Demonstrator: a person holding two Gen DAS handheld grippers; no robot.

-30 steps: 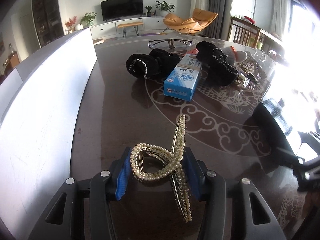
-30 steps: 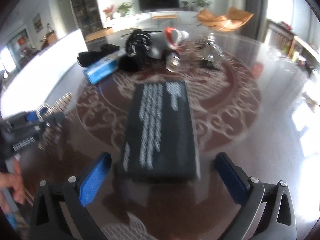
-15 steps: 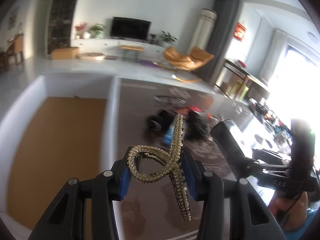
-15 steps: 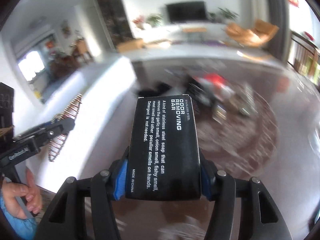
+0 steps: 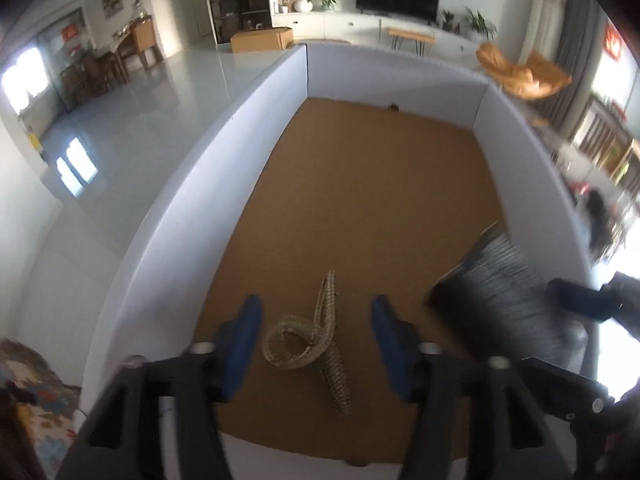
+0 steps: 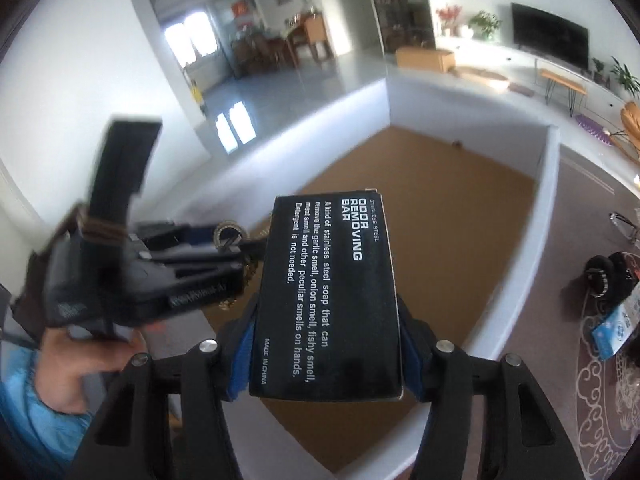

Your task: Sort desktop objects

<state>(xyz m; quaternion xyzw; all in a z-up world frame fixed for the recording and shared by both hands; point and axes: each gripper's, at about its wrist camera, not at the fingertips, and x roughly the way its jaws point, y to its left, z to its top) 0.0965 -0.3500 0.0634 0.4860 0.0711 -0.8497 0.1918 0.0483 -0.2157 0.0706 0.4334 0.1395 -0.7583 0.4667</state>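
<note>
Box floor: the brown floor of the white-walled box (image 5: pixel 168 240) is bare over most of its far and middle part, so there is wide room to come down.
Near end: the pearl hair clip (image 5: pixel 316 332) is between the opening jaws of the left gripper (image 5: pixel 316 344), no pad touches it.
Right side: the black carton (image 6: pixel 328 296), clamped in the right gripper (image 6: pixel 326 354), hangs over the right wall and narrows the passage.
Walls: upright on all sides, entry only from above.
Table beside: the blue box (image 6: pixel 614 330) and dark items crowd it.
</note>
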